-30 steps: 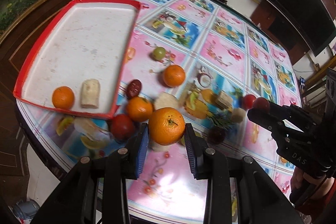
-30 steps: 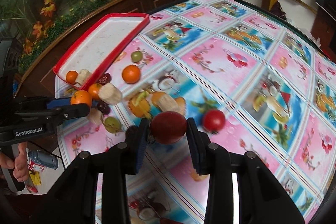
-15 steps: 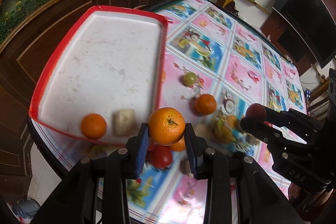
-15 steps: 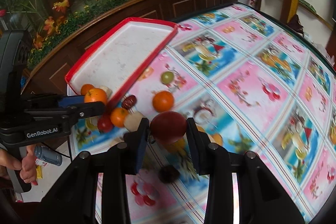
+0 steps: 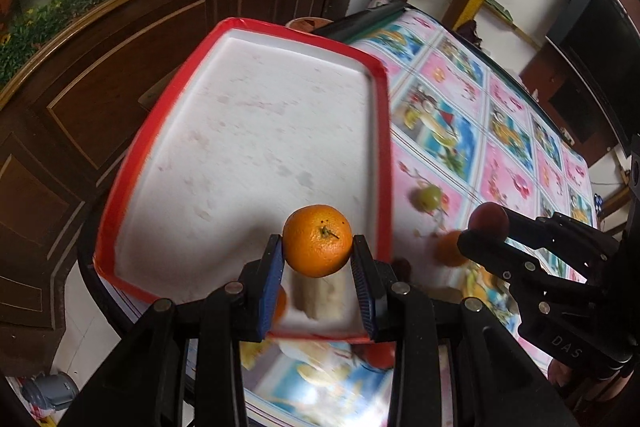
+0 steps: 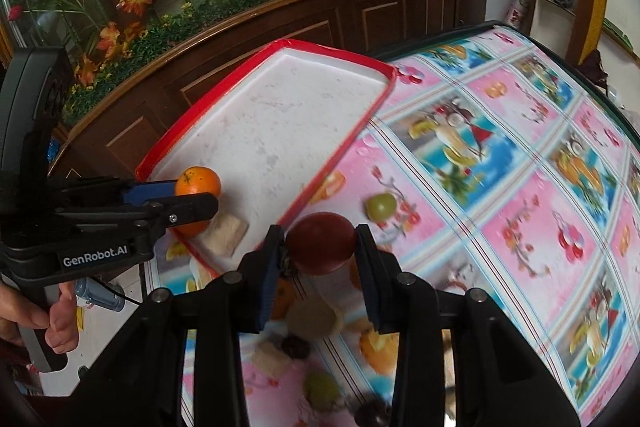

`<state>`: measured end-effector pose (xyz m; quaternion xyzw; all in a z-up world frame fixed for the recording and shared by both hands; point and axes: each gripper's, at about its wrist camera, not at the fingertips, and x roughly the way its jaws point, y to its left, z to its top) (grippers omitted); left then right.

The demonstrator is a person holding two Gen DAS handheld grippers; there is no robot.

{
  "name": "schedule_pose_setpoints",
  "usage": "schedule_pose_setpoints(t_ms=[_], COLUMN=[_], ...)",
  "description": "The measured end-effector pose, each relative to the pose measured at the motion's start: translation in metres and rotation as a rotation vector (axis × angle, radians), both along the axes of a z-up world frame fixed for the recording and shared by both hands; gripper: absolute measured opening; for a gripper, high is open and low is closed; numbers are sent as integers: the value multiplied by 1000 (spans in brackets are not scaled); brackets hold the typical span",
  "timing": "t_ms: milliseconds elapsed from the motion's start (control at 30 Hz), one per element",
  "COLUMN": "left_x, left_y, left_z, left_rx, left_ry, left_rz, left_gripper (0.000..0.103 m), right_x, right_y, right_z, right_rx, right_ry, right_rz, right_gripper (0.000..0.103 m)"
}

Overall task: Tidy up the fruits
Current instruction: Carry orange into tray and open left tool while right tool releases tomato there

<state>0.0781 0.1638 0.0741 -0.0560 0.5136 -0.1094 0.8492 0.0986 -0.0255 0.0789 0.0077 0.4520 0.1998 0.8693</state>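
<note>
Two hand-held grippers carry fruit toward a red-rimmed tray (image 5: 382,131) that lies at the edge of a table (image 5: 500,131) covered with a printed cloth. The left gripper (image 5: 318,259) is clamped on an orange (image 5: 318,241), its blue pads pressing the fruit from both sides; the orange now hangs over the near end of the tray, whereas a second earlier it was over the loose fruit on the cloth, short of the rim. The right gripper (image 6: 320,251) grips a dark red fruit (image 6: 320,243) in the same way and has likewise advanced from mid-table to just beside the tray's long rim, though it is not yet above the white floor. In the tray, a second orange (image 5: 280,303) and a pale cut piece (image 5: 320,297) lie at the near end. A green fruit (image 6: 380,207) and several others remain on the cloth. By this reading, transport is nearly complete for the left load, and release into the free tray area is the likely next step.
</note>
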Motion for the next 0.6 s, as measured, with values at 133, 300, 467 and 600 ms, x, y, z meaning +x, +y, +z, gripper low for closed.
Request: schedule_pose_setpoints(t_ms=[133, 300, 467, 600], left_x=[15, 31, 36, 38], left_y=[9, 16, 24, 30], left_z=[-4, -15, -27, -33], left_rx=[2, 10, 7, 11], left_ry=[1, 14, 38, 47], left_rz=[16, 28, 45, 50], left_gripper=[33, 33, 33, 33], right_x=[16, 41, 67, 81], right_y=[10, 22, 40, 57], right_z=[-2, -8, -16, -23], right_rx=[-3, -6, -17, -34], right_ry=[5, 20, 33, 42], right_rz=[7, 14, 36, 66], right_gripper=[38, 38, 38, 38])
